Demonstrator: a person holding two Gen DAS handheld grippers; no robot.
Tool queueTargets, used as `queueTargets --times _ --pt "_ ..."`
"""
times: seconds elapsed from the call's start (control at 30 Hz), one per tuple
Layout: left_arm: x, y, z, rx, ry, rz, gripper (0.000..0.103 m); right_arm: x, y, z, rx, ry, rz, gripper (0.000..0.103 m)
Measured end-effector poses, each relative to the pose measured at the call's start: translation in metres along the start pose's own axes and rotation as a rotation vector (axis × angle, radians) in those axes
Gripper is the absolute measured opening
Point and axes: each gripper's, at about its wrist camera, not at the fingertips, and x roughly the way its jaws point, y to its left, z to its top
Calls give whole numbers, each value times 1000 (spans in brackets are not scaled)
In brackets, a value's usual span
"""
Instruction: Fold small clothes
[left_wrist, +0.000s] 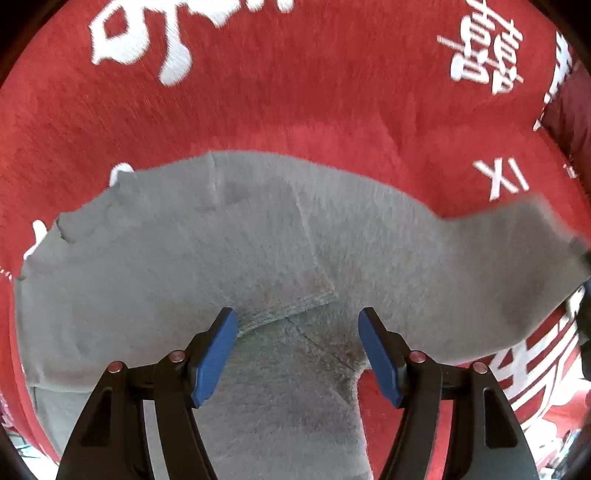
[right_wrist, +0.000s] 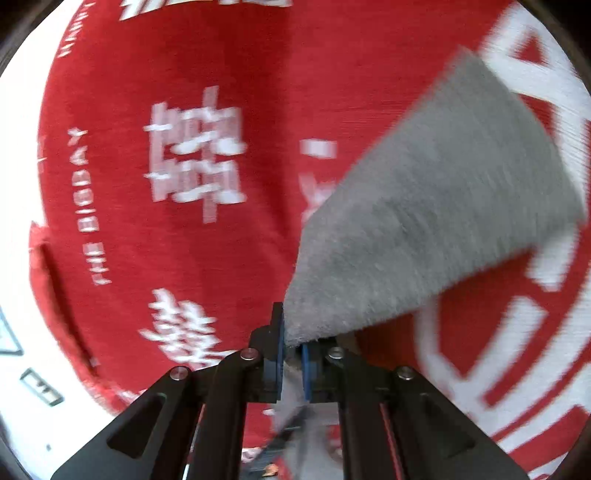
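A small grey fleece garment (left_wrist: 258, 251) lies spread on a red cloth with white characters (left_wrist: 295, 96). My left gripper (left_wrist: 297, 328) is open and hovers over the garment's middle, blue pads on each side of a seam. My right gripper (right_wrist: 291, 345) is shut on one end of the grey garment (right_wrist: 443, 206) and holds it lifted above the red cloth (right_wrist: 184, 240). That lifted end shows blurred at the right edge of the left wrist view (left_wrist: 535, 229).
The red cloth covers most of the surface in both views. A white surface with printed labels (right_wrist: 22, 332) shows past the cloth's left edge in the right wrist view. A dark red object (left_wrist: 569, 114) sits at the far right.
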Motion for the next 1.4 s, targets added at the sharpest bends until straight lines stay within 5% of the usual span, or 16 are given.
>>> queueTargets --times 0.1,0.17,0.3,0.47,0.7,0.93,1.0,1.07,1.2,1.23,1.33,1.4 --pt "11 -15 -1 85 2 27 82 11 29 -5 -41 57 111 8" --pt "11 -20 -2 133 -10 42 82 21 48 -11 -81 98 140 8" --pt "-9 9 -1 38 -30 -62 82 51 91 -35 -206 188 146 8" --pt "-45 73 -15 -28 -126 -49 82 100 141 -88 -412 306 88 9" --pt "-48 201 -49 -172 -115 93 82 204 172 -223 -791 551 -115 10" --pt "-32 280 -92 -287 -58 160 82 291 99 -334 -1001 801 -466 14" --pt "-24 290 -100 -321 -40 143 82 290 88 -335 -970 770 -473 18" --pt "-25 293 -107 -340 -41 132 82 283 91 -328 -897 737 -458 53" --pt "-33 296 -112 -366 -50 106 82 261 94 -297 -724 599 -420 59" --pt "-37 300 -116 -373 -54 99 82 259 91 -287 -656 566 -421 55" --pt "-43 310 -118 -393 -67 89 82 269 86 -271 -475 500 -418 10" --pt "-46 317 -119 -409 -74 87 82 283 108 -292 -615 506 -415 10"
